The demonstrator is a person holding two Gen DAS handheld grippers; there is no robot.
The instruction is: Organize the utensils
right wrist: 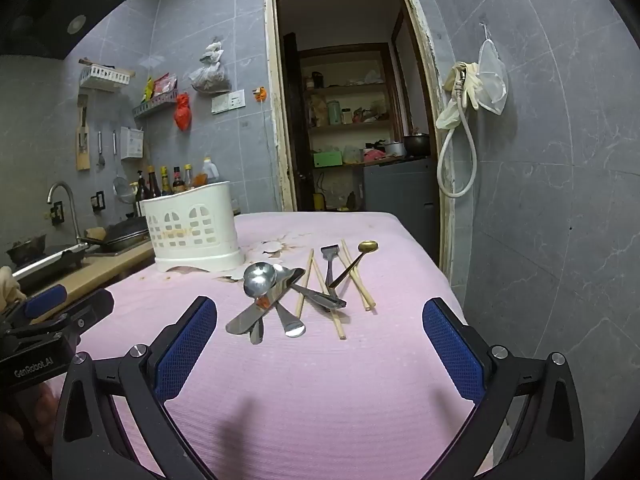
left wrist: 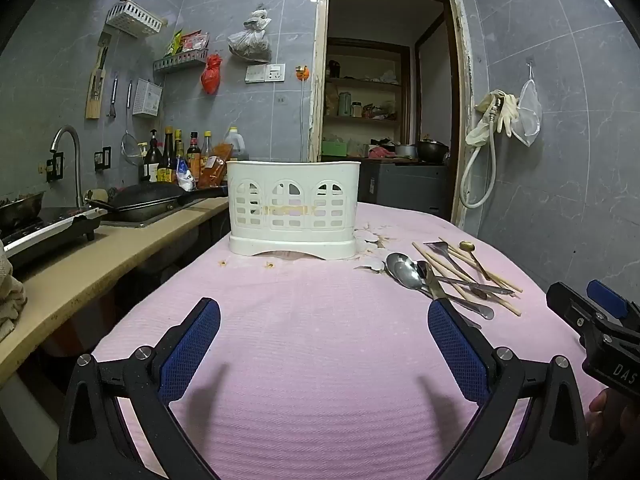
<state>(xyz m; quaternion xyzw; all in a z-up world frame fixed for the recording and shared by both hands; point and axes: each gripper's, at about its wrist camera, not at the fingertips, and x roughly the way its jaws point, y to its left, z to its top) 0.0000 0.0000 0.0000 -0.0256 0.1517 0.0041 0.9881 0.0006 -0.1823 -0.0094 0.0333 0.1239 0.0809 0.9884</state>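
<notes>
A white plastic utensil holder with arched cut-outs stands upright on the pink cloth; it also shows in the right wrist view. A loose pile of utensils lies to its right: steel spoons, a table knife, wooden chopsticks, a gold spoon and a small scraper. The pile shows in the left wrist view. My left gripper is open and empty, in front of the holder. My right gripper is open and empty, just short of the pile.
The pink cloth covers the table. A kitchen counter with a wok, a stove and a tap runs along the left. A doorway opens behind the table. The grey wall is close on the right.
</notes>
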